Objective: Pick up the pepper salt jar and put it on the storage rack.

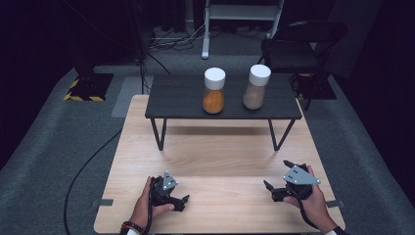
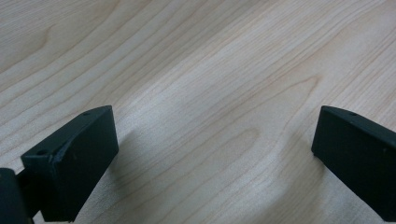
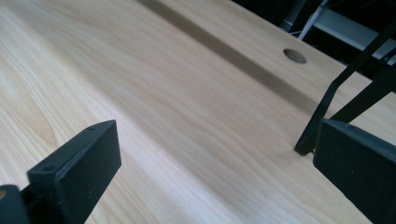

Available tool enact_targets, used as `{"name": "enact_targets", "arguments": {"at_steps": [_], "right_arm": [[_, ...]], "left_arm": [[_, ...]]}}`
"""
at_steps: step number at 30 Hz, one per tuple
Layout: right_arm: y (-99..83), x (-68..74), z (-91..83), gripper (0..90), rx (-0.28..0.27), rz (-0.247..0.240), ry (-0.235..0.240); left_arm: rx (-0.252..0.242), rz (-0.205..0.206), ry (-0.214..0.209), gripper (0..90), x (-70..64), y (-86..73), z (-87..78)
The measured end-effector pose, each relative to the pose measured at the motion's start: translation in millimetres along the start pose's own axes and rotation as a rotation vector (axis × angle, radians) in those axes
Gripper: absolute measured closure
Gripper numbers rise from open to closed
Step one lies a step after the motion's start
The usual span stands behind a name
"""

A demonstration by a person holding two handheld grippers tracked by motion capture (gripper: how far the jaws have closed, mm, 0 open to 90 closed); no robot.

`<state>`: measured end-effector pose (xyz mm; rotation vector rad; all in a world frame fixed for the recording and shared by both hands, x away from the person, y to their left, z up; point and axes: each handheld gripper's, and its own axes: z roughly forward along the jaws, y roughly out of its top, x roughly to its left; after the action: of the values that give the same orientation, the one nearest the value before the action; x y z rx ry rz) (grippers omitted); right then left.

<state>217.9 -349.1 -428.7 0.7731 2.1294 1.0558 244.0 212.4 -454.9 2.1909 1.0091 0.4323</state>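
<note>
Two white-capped jars, one orange (image 1: 214, 91) and one tan (image 1: 256, 87), are seen upright near each other on a dark shelf (image 1: 176, 105), well apart from the left tool (image 1: 182, 199) and right tool (image 1: 269, 187), both held open and empty low over the desk (image 1: 220, 161). A jar could be toppled off the shelf's edge by a hurried reach.

Two white-capped jars (image 1: 214, 91) (image 1: 257, 86) (orange and tan contents) upright, side by side on the dark shelf (image 1: 176, 100).

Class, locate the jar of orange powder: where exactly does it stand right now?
In the high view, the jar of orange powder stands on the small black raised shelf at the table's far side, left of the jar of beige powder.
</note>
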Motion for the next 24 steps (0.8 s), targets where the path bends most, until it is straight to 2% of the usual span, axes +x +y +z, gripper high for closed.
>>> {"name": "enact_targets", "arguments": {"at_steps": [24], "right_arm": [[-11.5,9.0,20.4,0.6,0.108,-0.063,0.002]], "left_arm": [[0.000,-0.002,0.003,0.6,-0.8,-0.2,-0.1]]}}
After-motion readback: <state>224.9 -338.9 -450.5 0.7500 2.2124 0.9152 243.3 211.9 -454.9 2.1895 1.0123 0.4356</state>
